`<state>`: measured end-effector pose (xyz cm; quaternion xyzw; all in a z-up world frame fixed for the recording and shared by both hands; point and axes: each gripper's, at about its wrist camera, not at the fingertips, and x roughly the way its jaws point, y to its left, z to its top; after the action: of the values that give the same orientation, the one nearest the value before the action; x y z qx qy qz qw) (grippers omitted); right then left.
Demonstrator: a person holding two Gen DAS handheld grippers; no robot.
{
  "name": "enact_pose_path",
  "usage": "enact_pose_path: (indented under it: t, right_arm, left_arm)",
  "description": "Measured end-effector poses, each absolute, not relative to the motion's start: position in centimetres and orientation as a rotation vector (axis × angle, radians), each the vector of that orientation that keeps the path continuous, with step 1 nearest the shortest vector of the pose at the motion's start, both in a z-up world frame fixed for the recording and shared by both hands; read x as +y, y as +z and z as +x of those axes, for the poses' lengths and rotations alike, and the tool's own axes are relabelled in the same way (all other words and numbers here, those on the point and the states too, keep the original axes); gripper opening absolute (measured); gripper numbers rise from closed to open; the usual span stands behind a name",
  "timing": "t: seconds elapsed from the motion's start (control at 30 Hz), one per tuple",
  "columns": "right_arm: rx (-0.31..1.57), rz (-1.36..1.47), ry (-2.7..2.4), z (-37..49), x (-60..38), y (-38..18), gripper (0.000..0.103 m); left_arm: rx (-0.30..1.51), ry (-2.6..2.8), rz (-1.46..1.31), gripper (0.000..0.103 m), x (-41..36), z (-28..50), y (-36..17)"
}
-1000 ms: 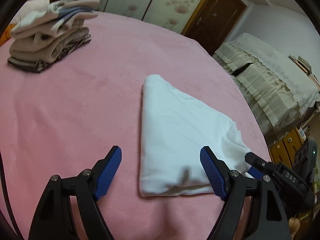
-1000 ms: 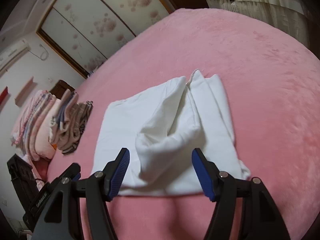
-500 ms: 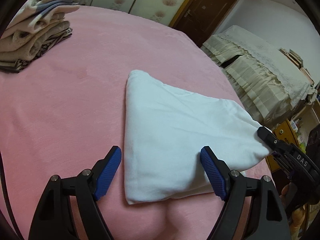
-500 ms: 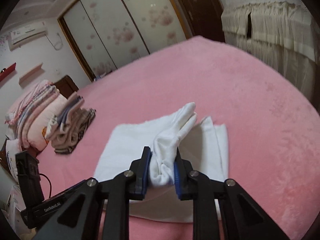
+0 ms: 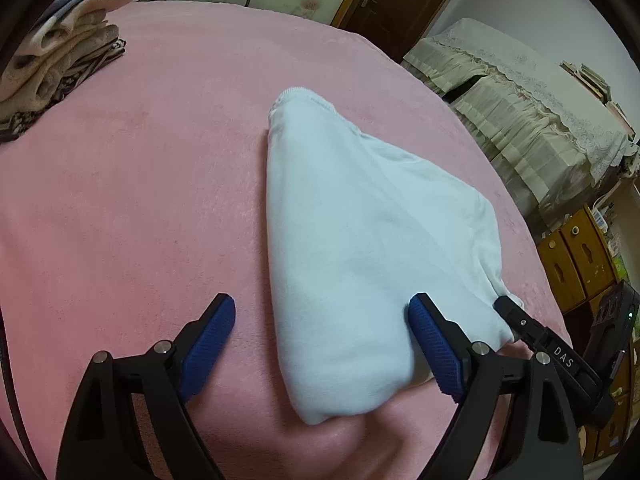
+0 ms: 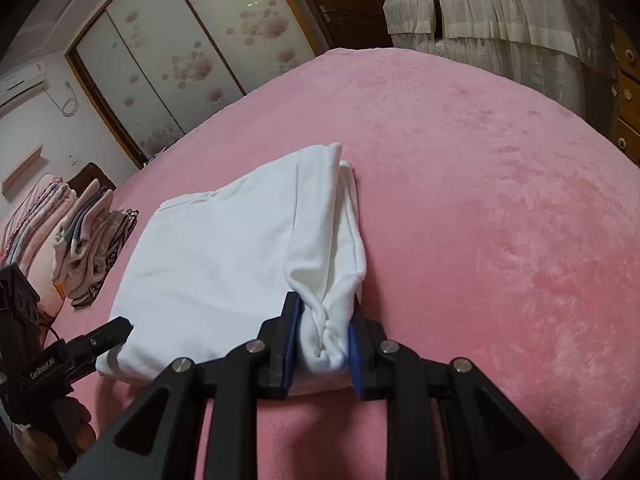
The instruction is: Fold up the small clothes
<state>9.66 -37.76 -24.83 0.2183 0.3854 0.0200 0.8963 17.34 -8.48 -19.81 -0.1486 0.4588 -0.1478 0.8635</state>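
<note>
A white garment [image 5: 360,240] lies partly folded on the pink bed cover [image 5: 140,200]. My left gripper [image 5: 322,320] straddles its near corner; its jaws are opening, the cloth lies between them and neither blue pad presses it. In the right wrist view the same white garment [image 6: 224,248] spreads leftward, and my right gripper [image 6: 323,322] is shut on a bunched fold at its near right corner. The right gripper's tip [image 5: 516,320] shows at the cloth's right edge in the left wrist view. The left gripper's tip [image 6: 108,330] shows at the garment's left edge.
A stack of folded clothes [image 5: 60,64] sits far left on the bed, also visible as a folded pile [image 6: 92,236] beside pink bedding [image 6: 32,220]. A cloth-covered cabinet [image 5: 520,108] and wooden drawers [image 5: 576,264] stand past the bed's right edge. Wardrobe doors [image 6: 192,52] lie behind.
My right gripper shut on the garment's raised fold and then came down and drew it toward the near edge. My left gripper moved in lower over the cloth's near corner and widened slightly.
</note>
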Motion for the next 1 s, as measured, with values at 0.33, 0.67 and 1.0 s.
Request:
enact_pose_path:
  t: [0.33, 0.67, 1.0]
  right_arm:
    - [0.806, 0.396, -0.01, 9.3, -37.9, -25.1, 0.043]
    - [0.771, 0.295, -0.065, 7.5, -37.1, -22.2, 0.044]
    - [0.749, 0.255, -0.092, 6.2, -37.1, -19.3, 0.046]
  left_arm:
    - [0.946, -0.292, -0.255, 0.093, -8.9, 17.1, -20.6]
    - [0.895, -0.265, -0.17, 0.094, -7.9, 15.3, -17.7]
    - [0.846, -0.202, -0.137, 0.103, -6.3, 14.0, -13.1]
